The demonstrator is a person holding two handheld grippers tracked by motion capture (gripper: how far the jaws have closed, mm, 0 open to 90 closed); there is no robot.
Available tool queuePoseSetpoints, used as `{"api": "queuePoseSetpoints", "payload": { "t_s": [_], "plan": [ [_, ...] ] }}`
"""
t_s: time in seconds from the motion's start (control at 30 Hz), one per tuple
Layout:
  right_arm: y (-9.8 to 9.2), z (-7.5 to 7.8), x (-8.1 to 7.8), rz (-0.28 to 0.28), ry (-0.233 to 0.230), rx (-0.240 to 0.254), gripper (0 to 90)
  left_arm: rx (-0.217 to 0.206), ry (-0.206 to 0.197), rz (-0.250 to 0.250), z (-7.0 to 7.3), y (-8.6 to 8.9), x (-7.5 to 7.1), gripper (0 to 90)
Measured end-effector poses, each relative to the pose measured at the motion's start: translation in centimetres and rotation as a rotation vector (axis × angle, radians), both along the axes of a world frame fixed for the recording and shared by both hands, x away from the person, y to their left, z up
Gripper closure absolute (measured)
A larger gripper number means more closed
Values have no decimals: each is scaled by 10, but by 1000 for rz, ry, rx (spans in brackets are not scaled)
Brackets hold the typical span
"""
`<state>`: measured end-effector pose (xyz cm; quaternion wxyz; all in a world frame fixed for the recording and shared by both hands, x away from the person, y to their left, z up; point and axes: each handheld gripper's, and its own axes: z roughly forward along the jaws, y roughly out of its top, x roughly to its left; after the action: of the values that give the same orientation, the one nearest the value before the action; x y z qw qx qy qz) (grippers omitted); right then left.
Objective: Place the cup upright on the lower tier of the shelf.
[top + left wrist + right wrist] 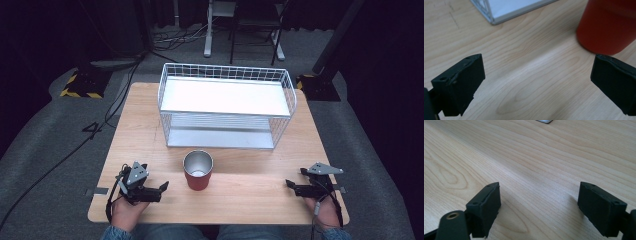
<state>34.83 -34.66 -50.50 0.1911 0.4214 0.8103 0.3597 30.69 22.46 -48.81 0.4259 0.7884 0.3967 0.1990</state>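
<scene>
High view: a red cup (198,170) with a bare metal inside stands upright on the wooden bench (150,135), near the front edge and about midway across it, just in front of a white wire basket (226,105) whose two solid shelves sit one above the other. No brand, label or writing can be read on the cup, the basket or either tool. The left gripper (163,186) rests low at the front left, its jaws apart and pointing toward the cup, which stands just beside it without touching; the right gripper (289,184) lies at the front right, well apart from the cup, jaws likewise apart with nothing between them (bare wood fills both gaps). Open bench lies on either side of the cup and between it and the right gripper. In the left gripper view the cup (609,25) is cut off by the top and right edges, and a corner of the basket (491,17) shows at the top. Both forearms are cut off at the bottom edge.
</scene>
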Motion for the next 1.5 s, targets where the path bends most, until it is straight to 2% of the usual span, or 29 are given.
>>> {"api": "queuePoseSetpoints", "payload": {
  "t_s": [0.1, 0.2, 0.27, 0.33, 0.37, 0.53, 0.57, 0.6, 0.63, 0.9, 1.2, 1.33, 1.5],
  "plan": [
    [0, 0, 0, 0, 1, 0, 192, -34, -46, -19, 4, -3, -5, 0],
    [0, 0, 0, -2, 1, 0, 192, -103, -71, -45, 6, -6, -8, 0],
    [0, 0, 0, -2, 0, 1, 193, -131, -94, -69, 6, -10, -10, 0],
    [0, 0, 0, -1, -1, 0, 194, -140, -111, -82, 7, -14, -13, 0],
    [0, 0, 0, -1, -1, 0, 194, -139, -141, -98, 9, -19, -15, 0],
    [0, 0, 0, -1, -1, 0, 195, -151, -172, -116, 10, -28, -19, 0],
    [0, 0, 0, 0, -1, 0, 195, -159, -177, -103, 9, -32, -20, 1],
    [0, 0, 0, 0, -1, 0, 195, -159, -177, -103, 9, -32, -20, 4],
    [0, 0, 0, 0, -1, 0, 195, -180, -182, -97, 8, -35, -21, 6],
    [0, 0, 0, 1, -2, 0, 199, -211, -187, -92, 7, -48, -21, 8],
    [0, 0, 0, 3, -3, 1, 206, -209, -179, -132, 5, -67, -17, 8],
    [1, 0, 0, 3, -5, 0, 207, -224, -171, -114, 3, -74, -15, 5],
    [1, 0, 0, 3, -5, 0, 207, -221, -176, -106, 2, -83, -13, 5]
  ]
}}
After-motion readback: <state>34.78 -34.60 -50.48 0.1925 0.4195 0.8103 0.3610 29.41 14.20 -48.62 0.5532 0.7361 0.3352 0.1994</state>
